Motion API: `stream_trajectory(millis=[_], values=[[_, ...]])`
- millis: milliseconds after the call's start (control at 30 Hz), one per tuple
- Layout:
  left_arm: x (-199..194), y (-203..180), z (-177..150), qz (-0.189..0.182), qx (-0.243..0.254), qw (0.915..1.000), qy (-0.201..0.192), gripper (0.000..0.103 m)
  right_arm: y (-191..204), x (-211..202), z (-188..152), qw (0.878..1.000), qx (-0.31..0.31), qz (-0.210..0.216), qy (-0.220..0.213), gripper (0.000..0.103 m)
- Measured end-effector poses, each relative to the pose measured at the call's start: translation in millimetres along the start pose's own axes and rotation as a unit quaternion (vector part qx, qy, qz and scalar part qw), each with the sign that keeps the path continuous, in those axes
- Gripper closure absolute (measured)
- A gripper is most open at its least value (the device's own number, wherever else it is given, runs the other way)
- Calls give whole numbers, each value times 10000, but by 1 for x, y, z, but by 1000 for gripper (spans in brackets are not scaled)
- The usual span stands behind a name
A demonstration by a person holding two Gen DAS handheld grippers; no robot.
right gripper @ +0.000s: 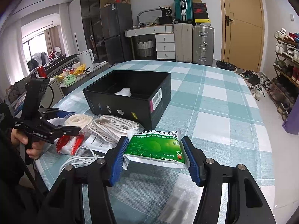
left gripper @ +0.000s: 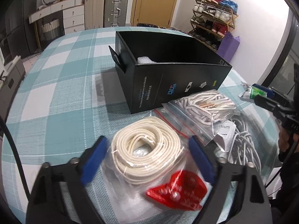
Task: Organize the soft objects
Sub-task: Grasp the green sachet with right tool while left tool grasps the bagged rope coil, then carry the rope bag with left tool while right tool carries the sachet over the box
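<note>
The left gripper (left gripper: pixel 147 155) is positioned over the cream cord coil (left gripper: pixel 145 155) in its clear bag with a red label (left gripper: pixel 177 192), near the table's front edge. Its jaws stand apart, one on each side of the coil; no pad contact is visible. No earlier picture is given, so only that state is reported. For a sound grip, the pads should be closed across the coil's middle, not on the loose plastic alone, so that the bundle does not sag or slip.

Just right of it lies a zip bag of white rope (left gripper: pixel 203 104), then a tangle of white cable (left gripper: pixel 244 147) toward the right front corner. The black box (left gripper: pixel 168 71) stands open behind these, toward the table's middle, with a white item inside.

The right gripper (right gripper: pixel 155 153) is clamped on a green sachet (right gripper: pixel 158 147), which is held clear of the checked tablecloth (right gripper: pixel 214 100). Transfer over the box rim before release is judged advisable.

Legible writing: "10" followed by Chinese characters on the sachet; "gamers worldwide" on the box side. Other print cannot be read.
</note>
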State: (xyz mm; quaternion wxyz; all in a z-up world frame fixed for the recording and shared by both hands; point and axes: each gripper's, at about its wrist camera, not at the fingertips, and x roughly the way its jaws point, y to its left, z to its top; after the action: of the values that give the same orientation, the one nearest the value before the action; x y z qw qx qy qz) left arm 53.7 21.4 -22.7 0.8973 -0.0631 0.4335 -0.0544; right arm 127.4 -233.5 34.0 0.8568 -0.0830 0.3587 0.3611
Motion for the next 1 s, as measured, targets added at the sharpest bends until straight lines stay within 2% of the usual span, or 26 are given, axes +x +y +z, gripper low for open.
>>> stream_trajectory(millis=[200,400,600,1000], values=[[-3,3,-1,66,47,9999,-73,51,3,-1,0,10000,-33,20,-10,44],[-5,3,0,40,86,9999,-135,65,6,-1,2,10000,-60,42,-34,44],[-10,5,0,-9,32,9998,-185,71,8,-1,5,9999,-82,67,-87,44],[-41,15,0,-18,-254,9979,-600,72,15,-6,11,9996,-161,94,-223,44]])
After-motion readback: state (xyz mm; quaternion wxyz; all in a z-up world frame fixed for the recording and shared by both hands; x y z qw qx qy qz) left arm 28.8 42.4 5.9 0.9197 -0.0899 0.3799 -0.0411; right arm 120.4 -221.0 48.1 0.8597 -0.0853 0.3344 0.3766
